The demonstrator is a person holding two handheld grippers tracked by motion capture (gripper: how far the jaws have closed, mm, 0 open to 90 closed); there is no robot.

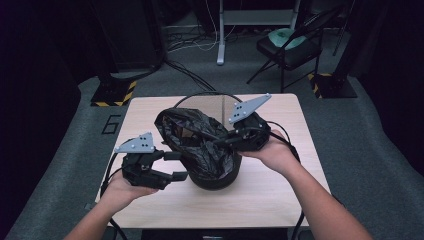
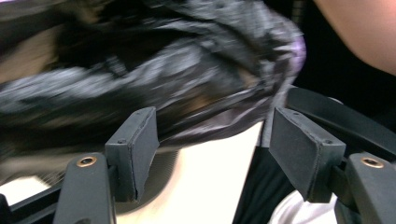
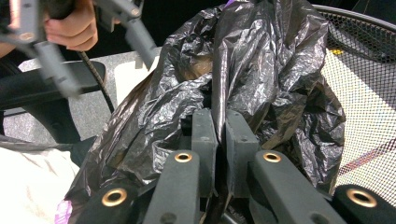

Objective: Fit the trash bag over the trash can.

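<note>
While right gripper (image 3: 217, 140) pinches a fold of black bin bag (image 1: 200, 142), bag draped over mesh bin (image 1: 220, 177) mid-table (image 1: 280, 195), left gripper (image 1: 175, 165) jaws apart, empty, beside the bag.

left gripper (image 1: 172, 165): fingers (image 2: 135, 144) spread, empty | right gripper (image 3: 219, 140): fingers pinched together

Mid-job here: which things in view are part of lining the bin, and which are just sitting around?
In the job:
black bin bag, pinched by the right gripper
mesh bin
left gripper, open beside the bag

Lying about:
folding chair
green item on its seat
</note>
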